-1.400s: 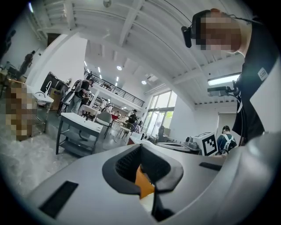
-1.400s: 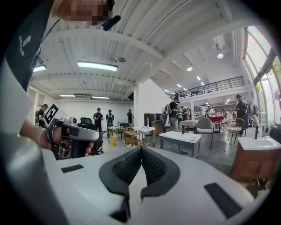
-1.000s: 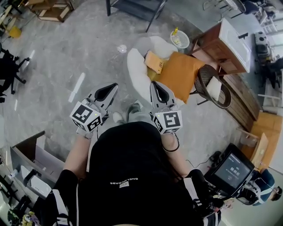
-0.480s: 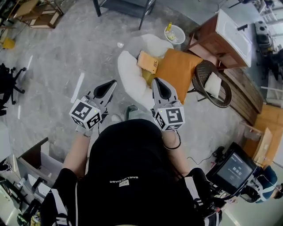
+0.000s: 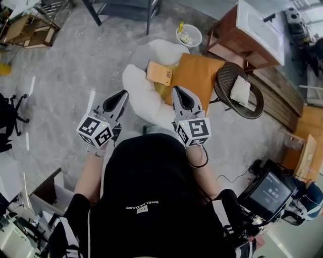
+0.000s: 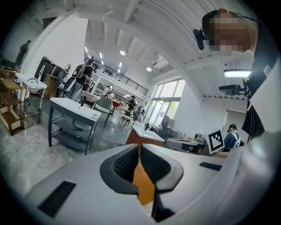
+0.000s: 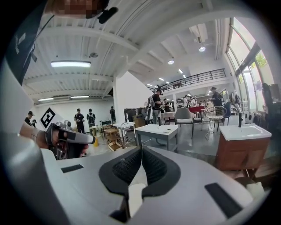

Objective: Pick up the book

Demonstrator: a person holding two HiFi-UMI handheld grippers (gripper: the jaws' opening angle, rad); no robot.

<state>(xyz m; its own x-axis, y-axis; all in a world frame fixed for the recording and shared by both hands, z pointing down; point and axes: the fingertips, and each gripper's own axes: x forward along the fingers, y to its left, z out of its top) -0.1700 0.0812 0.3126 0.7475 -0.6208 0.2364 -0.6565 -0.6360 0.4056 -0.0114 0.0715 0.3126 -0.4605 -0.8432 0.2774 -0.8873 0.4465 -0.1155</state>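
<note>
The book, tan with a small label, lies on a white soft seat beside an orange cushion in the head view. My left gripper is held out to the left of the seat, short of the book, and its jaws are shut with nothing in them. My right gripper hovers over the seat's near edge, just below the book, also shut and empty. In the left gripper view the pads meet at the tip. The right gripper view shows the same closed pads.
A round wicker chair with a white pillow stands right of the cushion. Behind it is a wooden cabinet with a white sink top. A white bin and a dark metal table lie beyond the seat. A screen sits at lower right.
Both grippers have moved forward toward the seat, so the book and cushion now sit closer to the fingertips. Both jaws stayed shut.
</note>
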